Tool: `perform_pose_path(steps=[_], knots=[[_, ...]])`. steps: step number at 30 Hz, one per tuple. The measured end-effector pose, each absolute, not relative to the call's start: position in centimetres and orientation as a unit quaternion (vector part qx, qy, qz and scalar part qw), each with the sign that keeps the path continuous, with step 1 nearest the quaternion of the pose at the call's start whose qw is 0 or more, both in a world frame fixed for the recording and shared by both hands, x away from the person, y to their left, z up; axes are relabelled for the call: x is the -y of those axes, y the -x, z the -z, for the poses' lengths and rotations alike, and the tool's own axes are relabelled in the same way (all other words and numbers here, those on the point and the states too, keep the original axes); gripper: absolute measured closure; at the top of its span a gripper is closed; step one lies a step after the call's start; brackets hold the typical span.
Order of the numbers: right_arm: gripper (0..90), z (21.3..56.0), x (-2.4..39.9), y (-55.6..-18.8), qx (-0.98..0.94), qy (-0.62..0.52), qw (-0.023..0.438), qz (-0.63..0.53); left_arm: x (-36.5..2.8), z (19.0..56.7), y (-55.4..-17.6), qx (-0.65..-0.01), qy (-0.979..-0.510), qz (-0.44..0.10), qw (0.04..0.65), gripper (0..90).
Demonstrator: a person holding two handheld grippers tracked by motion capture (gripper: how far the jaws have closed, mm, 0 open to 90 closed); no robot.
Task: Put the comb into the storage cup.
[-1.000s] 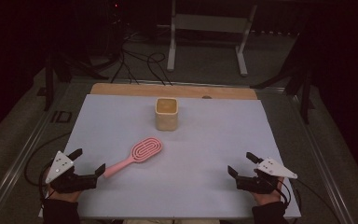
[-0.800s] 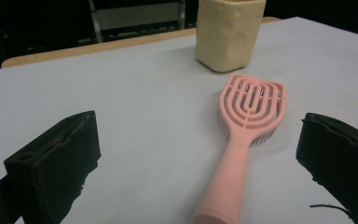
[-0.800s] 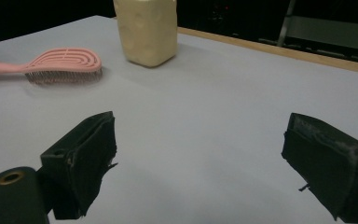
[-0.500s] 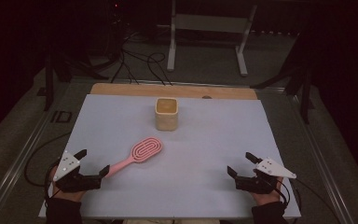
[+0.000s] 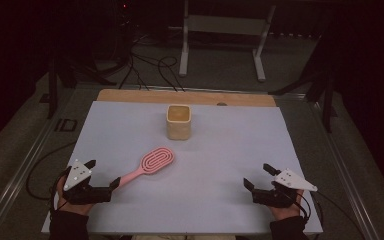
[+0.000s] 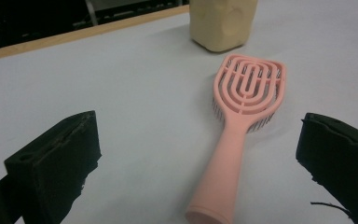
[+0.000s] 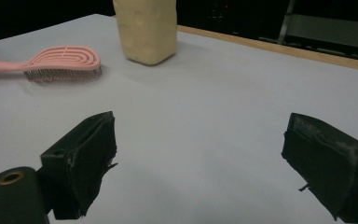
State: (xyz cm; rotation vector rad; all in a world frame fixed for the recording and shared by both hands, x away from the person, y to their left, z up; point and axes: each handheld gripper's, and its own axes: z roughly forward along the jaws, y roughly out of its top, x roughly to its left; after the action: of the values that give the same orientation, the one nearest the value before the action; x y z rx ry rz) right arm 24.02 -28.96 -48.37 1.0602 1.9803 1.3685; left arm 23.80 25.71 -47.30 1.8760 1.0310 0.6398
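A pink hairbrush [image 5: 152,162] lies flat on the pale mat [image 5: 230,150], head toward a cream cup [image 5: 179,121] standing farther back. My left gripper [image 5: 102,173] is open at the front left, one jaw close to the handle's end. In the left gripper view the hairbrush [image 6: 242,121] runs up between the wide-apart jaws of the left gripper [image 6: 200,140], untouched, with the cup [image 6: 221,23] beyond. My right gripper [image 5: 258,176] is open at the front right with nothing between its jaws. From the right gripper [image 7: 205,149] the hairbrush [image 7: 60,60] and cup [image 7: 147,28] lie far ahead to the left.
A wooden strip [image 5: 130,95] borders the mat's far edge. Behind the table stand a metal frame [image 5: 220,30] and floor cables [image 5: 145,65] in a dark room. Bare mat spans the middle and right.
My left gripper has drifted slightly right, closer to the brush handle's end. The right gripper, brush and cup have stayed put.
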Motion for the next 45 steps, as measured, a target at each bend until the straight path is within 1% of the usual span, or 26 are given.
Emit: perform_pose_path(steps=[6, 8, 21, 24, 31, 45], knots=[[9.5, 48.4, 29.0, -24.0, -0.728, -0.392, 0.253, -0.503, -25.5, 46.7, -24.2, -0.420, -0.759, -0.251, 0.430, 0.3], [9.5, 48.5, 29.0, -24.0, -0.727, -0.391, 0.253, -0.504, -25.3, 46.4, -24.5, -0.423, -0.762, -0.253, 0.420, 0.4], [9.2, 48.5, 29.0, -24.0, -0.723, -0.387, 0.250, -0.514, -24.3, 45.4, -25.6, -0.421, -0.767, -0.246, 0.416, 0.3], [9.3, 48.5, 29.0, -24.0, -0.723, -0.388, 0.251, -0.513, -23.6, 45.0, -26.0, -0.408, -0.778, -0.248, 0.408, 0.2], [9.3, 48.6, 29.0, -24.0, -0.724, -0.388, 0.252, -0.511, -22.8, 44.9, -26.6, -0.400, -0.788, -0.240, 0.402, 0.2], [9.3, 48.7, 29.0, -24.0, -0.726, -0.389, 0.251, -0.509, -20.5, 45.0, -28.0, -0.374, -0.824, -0.221, 0.363, 0.2]])
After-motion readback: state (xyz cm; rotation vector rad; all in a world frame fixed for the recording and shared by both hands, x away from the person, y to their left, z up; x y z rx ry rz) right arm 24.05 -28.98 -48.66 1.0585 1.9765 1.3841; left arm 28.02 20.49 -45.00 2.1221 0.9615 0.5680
